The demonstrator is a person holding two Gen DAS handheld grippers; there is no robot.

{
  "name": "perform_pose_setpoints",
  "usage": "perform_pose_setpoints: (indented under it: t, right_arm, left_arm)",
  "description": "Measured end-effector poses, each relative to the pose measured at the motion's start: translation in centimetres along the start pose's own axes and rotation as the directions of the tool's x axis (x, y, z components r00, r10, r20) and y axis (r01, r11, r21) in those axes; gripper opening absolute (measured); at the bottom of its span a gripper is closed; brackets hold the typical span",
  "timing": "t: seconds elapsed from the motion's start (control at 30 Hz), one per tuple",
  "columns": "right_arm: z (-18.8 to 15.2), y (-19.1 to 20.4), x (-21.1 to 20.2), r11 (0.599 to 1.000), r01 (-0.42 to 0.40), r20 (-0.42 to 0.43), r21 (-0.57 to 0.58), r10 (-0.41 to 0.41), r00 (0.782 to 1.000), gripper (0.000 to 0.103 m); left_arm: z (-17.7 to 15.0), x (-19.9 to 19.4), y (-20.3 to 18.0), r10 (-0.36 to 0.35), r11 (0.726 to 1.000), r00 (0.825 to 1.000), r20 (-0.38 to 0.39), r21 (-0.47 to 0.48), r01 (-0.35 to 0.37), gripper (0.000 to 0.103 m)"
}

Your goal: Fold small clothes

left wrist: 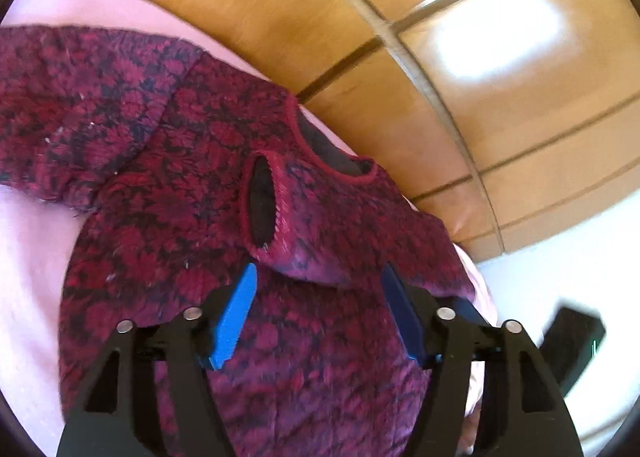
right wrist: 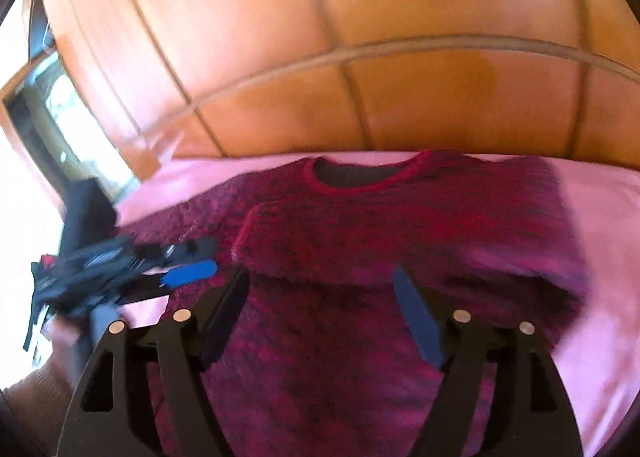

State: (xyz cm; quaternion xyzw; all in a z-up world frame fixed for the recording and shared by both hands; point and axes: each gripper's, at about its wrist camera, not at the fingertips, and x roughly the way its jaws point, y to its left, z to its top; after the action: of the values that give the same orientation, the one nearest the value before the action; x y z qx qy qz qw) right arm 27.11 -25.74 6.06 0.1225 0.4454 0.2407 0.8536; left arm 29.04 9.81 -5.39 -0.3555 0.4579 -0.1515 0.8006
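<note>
A dark red patterned knit sweater (left wrist: pixel 168 185) lies flat on a pink sheet (left wrist: pixel 32 249), neckline (left wrist: pixel 336 155) toward the wooden panels. One sleeve is folded across the chest, its cuff opening (left wrist: pixel 262 201) facing up. My left gripper (left wrist: pixel 320 271) hovers just over that folded sleeve, jaws apart, blue fingers (left wrist: pixel 238 309) on either side of its edge and gripping nothing. In the right wrist view the sweater (right wrist: pixel 360 241) is blurred. My right gripper (right wrist: pixel 318 277) stands open above its middle with nothing between the fingers. The left gripper (right wrist: pixel 208 257) shows at the sweater's left edge.
Glossy wooden panels (left wrist: pixel 400 57) rise right behind the bed's far edge. A window (right wrist: pixel 60 113) is at the far left of the right wrist view. A dark blurred block (left wrist: pixel 572 345) sits off the bed's right side over a white floor. Bare pink sheet (right wrist: pixel 592 257) lies right of the sweater.
</note>
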Motion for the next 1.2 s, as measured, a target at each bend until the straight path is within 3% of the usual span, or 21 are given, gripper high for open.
perform_pose_setpoints:
  t: [0.1, 0.13, 0.17, 0.23, 0.37, 0.57, 0.63, 0.73, 0.93, 1.0, 1.07, 1.1, 1.17, 1.2]
  right_arm:
    - [-1.1, -4.8, -4.6, 0.993, 0.072, 0.051, 0.099, -0.077, 0.996, 0.075]
    - [-1.3, -5.9, -5.5, 0.988, 0.095, 0.064, 0.124, -0.103, 0.993, 0.075]
    - [-1.5, -7.5, -6.5, 0.979, 0.117, 0.077, 0.166, -0.132, 0.988, 0.074]
    - [-1.8, -9.9, -7.4, 0.961, 0.134, 0.091, 0.241, -0.16, 0.983, 0.067]
    - [-1.1, -12.7, -7.1, 0.936, 0.129, 0.11, 0.329, -0.174, 0.979, 0.055]
    - [0.2, -11.2, -1.1, 0.959, 0.141, 0.017, 0.245, -0.149, 0.989, 0.047]
    - [0.1, -10.2, 1.2, 0.961, 0.191, -0.022, 0.199, -0.191, 0.981, 0.047]
    - [-0.6, -9.7, 3.9, 0.952, 0.254, -0.065, 0.17, -0.247, 0.967, 0.047]
    - [-1.8, -8.0, 6.2, 0.921, 0.386, -0.044, 0.058, -0.383, 0.923, 0.048]
    - [-2.0, -7.3, 6.8, 0.904, 0.426, -0.031, 0.015, -0.426, 0.904, 0.048]
    - [-2.2, -6.4, 7.0, 0.879, 0.475, -0.014, -0.036, -0.476, 0.879, 0.049]
    - [-2.3, -6.2, 7.2, 0.87, 0.492, -0.005, -0.046, -0.492, 0.87, 0.05]
    - [-2.5, -6.1, 7.6, 0.861, 0.507, 0.005, -0.053, -0.507, 0.862, 0.051]
    - [-2.6, -6.0, 7.6, 0.858, 0.512, 0.009, -0.052, -0.512, 0.859, 0.052]
  left_arm:
    - [0.7, 1.7, 0.4, 0.024, 1.0, 1.0, -0.013, -0.017, -0.024, 0.065]
    - [0.9, 2.4, 0.3, 0.043, 0.999, 0.999, -0.016, -0.006, -0.043, 0.058]
    - [1.0, 2.8, 0.0, 0.062, 0.998, 0.998, -0.016, 0.007, -0.062, 0.035]
    - [1.5, 3.6, -0.5, 0.1, 0.994, 0.995, -0.027, 0.04, -0.099, 0.013]
    - [2.5, 1.8, -1.5, 0.122, 0.99, 0.991, 0.055, 0.07, -0.126, 0.011]
    - [4.0, -1.2, -0.3, 0.196, 0.974, 0.971, 0.138, 0.084, -0.209, 0.011]
    - [4.1, -1.6, 0.3, 0.225, 0.967, 0.964, 0.144, 0.086, -0.239, 0.011]
    - [4.1, -1.5, 1.7, 0.304, 0.943, 0.94, 0.156, 0.089, -0.32, 0.01]
    - [2.7, 0.1, 3.8, 0.357, 0.924, 0.924, 0.139, 0.091, -0.371, 0.01]
    - [2.5, -0.6, 4.1, 0.315, 0.944, 0.937, 0.148, 0.056, -0.326, 0.015]
    - [2.1, -2.3, 4.8, 0.27, 0.961, 0.949, 0.165, 0.016, -0.276, 0.032]
    - [1.9, -3.3, 5.2, 0.252, 0.966, 0.95, 0.186, 0.005, -0.257, 0.033]
    - [1.7, -5.4, 6.0, 0.28, 0.959, 0.93, 0.237, -0.028, -0.282, 0.069]
    - [1.5, -6.9, 6.6, 0.29, 0.956, 0.917, 0.274, -0.046, -0.289, 0.073]
